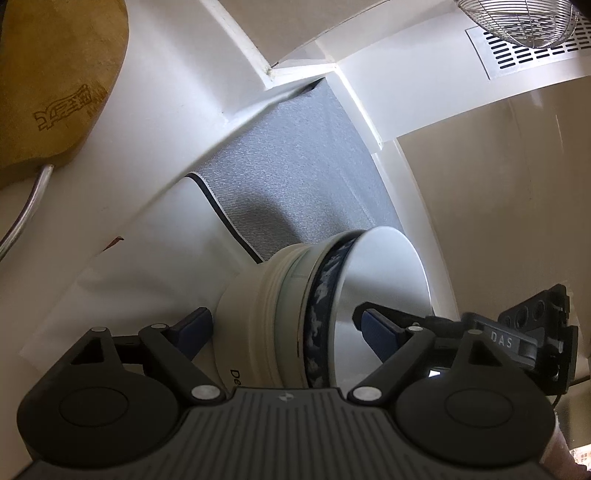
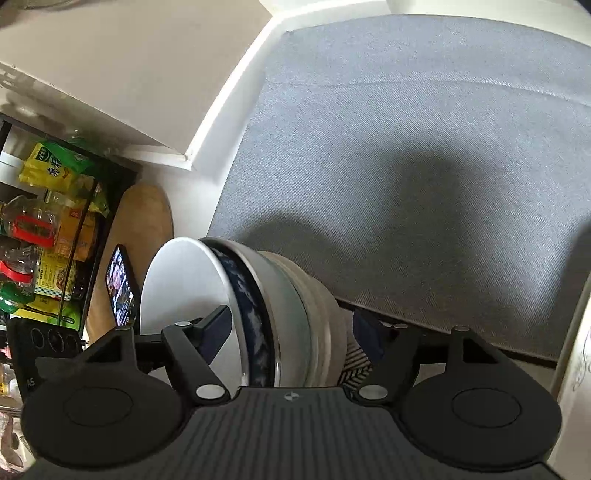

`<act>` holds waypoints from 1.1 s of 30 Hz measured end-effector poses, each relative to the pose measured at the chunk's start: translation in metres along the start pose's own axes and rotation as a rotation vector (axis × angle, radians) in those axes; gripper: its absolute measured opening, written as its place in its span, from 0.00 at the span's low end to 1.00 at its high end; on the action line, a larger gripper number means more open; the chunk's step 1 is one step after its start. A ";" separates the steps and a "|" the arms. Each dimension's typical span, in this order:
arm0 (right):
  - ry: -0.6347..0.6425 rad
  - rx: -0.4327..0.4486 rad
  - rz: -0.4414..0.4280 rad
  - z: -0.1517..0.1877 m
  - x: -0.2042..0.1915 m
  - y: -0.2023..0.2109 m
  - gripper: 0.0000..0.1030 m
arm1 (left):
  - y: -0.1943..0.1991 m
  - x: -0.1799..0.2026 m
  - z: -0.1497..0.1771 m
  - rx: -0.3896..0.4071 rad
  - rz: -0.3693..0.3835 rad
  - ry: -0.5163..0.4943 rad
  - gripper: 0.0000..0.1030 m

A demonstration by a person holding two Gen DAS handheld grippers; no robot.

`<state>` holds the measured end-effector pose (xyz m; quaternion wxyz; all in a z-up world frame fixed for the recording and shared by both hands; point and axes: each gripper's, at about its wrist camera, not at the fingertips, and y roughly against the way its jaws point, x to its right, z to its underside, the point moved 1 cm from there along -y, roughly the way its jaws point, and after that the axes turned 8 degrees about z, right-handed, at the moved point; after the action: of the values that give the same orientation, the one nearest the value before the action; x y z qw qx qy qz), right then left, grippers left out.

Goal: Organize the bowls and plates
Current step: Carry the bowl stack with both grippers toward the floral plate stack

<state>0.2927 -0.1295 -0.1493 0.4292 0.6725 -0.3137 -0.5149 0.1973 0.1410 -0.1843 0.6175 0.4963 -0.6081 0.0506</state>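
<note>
A stack of nested bowls (image 1: 266, 295) (image 2: 295, 288) appears sideways in both views, in front of a grey liner (image 1: 295, 166) (image 2: 406, 147). It has a cream bowl outermost, then a grey one, a blue patterned one and a white bowl (image 1: 384, 273) (image 2: 184, 280) innermost. My left gripper (image 1: 284, 325) straddles the stack, with one pad beside the cream base and the other inside the white bowl. A thin gap shows at each pad. From the opposite side my right gripper (image 2: 295, 328) straddles the stack the same way, with its pads also a little clear. Each gripper's black body shows at the edge of the other view.
A wooden cutting board (image 1: 55, 74) (image 2: 144, 229) leans nearby, with a lit phone (image 2: 120, 288) in front of it. A black rack of food packets (image 2: 55, 221) stands at the left. White cabinet framing (image 1: 236, 40) borders the liner. A wire basket (image 1: 517, 22) sits above a vent grille (image 1: 524, 55).
</note>
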 end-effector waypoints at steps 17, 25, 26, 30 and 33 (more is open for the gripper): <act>0.033 -0.015 0.017 0.010 -0.009 -0.022 0.74 | -0.003 -0.001 -0.004 0.015 0.009 0.012 0.86; -0.006 -0.012 0.029 0.013 -0.005 -0.018 0.73 | -0.003 0.003 -0.002 0.026 -0.005 0.019 0.87; -0.012 -0.011 0.030 0.013 -0.003 -0.017 0.73 | -0.005 0.004 -0.002 0.025 -0.007 0.020 0.87; -0.027 -0.008 0.036 0.011 0.001 -0.013 0.73 | -0.010 0.011 -0.002 0.022 -0.011 0.014 0.87; -0.025 -0.001 0.038 0.007 0.003 -0.010 0.72 | -0.016 0.017 -0.003 0.018 -0.011 0.010 0.87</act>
<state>0.2864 -0.1294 -0.1603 0.4354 0.6597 -0.3316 -0.5151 0.2142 0.1256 -0.1784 0.6164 0.5051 -0.6016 0.0552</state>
